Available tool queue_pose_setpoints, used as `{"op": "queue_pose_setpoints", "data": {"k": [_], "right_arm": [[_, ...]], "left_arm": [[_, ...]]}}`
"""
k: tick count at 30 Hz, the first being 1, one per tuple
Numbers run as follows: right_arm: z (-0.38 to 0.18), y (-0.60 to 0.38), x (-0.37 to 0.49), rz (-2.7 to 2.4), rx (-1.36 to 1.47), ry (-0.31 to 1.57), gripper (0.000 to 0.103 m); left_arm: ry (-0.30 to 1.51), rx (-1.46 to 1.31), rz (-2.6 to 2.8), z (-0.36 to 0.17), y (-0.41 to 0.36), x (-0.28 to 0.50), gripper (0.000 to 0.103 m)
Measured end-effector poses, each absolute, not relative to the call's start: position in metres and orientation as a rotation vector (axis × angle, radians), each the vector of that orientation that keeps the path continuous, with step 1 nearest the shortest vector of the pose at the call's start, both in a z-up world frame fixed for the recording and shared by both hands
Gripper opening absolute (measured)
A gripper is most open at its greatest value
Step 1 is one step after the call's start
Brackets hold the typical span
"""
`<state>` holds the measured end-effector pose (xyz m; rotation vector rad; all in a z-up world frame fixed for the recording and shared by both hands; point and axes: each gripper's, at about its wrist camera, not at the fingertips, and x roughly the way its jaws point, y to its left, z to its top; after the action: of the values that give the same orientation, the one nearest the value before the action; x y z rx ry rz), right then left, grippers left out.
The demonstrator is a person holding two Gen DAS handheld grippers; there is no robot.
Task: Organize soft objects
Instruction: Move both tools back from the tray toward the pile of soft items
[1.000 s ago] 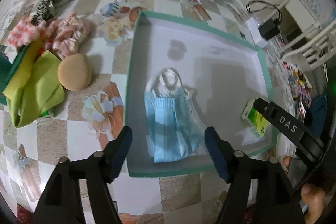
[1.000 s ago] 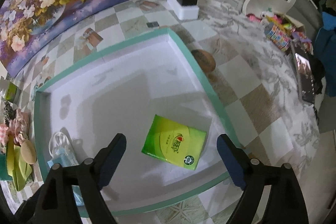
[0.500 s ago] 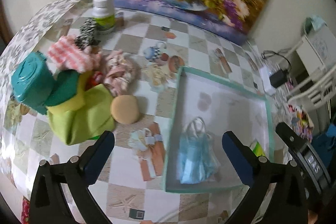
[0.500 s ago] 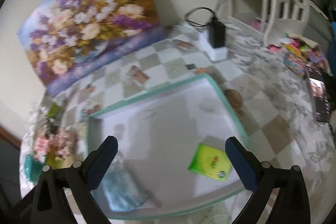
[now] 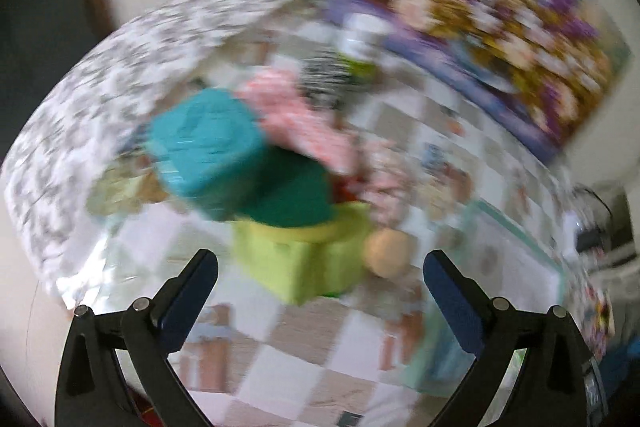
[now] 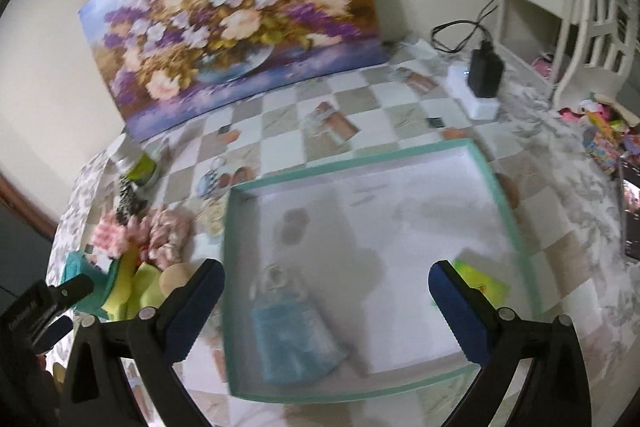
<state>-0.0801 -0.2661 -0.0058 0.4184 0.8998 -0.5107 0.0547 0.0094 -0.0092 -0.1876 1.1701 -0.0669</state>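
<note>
A teal-rimmed white tray (image 6: pixel 348 163) holds a blue face mask (image 6: pixel 290 339) and a green tissue pack (image 6: pixel 482 281). My right gripper (image 6: pixel 326 303) is open and empty, raised above the tray's front. My left gripper (image 5: pixel 320 291) is open and empty, above a pile left of the tray: green cloth (image 5: pixel 304 267), dark green sponge (image 5: pixel 292 195), pink knit items (image 5: pixel 304 115) and a tan round puff (image 5: pixel 386 247). The left wrist view is blurred. The pile also shows in the right wrist view (image 6: pixel 132 247).
A teal container (image 5: pixel 204 143) sits by the pile. A white-capped bottle (image 6: pixel 134 163) and a flower painting (image 6: pixel 236 19) stand at the back. A charger on a white block (image 6: pixel 484 79) and a white chair (image 6: pixel 596 3) are at the right.
Both grippers have risen from the tray. The left one has swung left toward the pile of soft items; the right one has pulled back, showing the whole tray.
</note>
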Motion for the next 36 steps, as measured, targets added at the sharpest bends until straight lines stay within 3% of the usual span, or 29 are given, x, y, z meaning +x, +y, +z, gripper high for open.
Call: {"op": "queue_pose_setpoints", "data": {"k": [14, 23, 36], "right_arm": [[-0.025, -0.175, -0.025, -0.342, 0.222, 0.994, 0.103], [-0.066, -0.142, 0.001, -0.238, 0.249, 1.103, 0.103], [-0.081, -0.146, 0.021, -0.183, 0.300, 1.114, 0.103]], "left_arm": [[1.243, -0.413, 0.118, -0.031, 0.091, 0.069, 0.102], [1.359, -0.460, 0.067, -0.063, 0.092, 0.079, 0.102], [1.395, -0.406, -0.014, -0.083, 0.061, 0.087, 0.102]]}}
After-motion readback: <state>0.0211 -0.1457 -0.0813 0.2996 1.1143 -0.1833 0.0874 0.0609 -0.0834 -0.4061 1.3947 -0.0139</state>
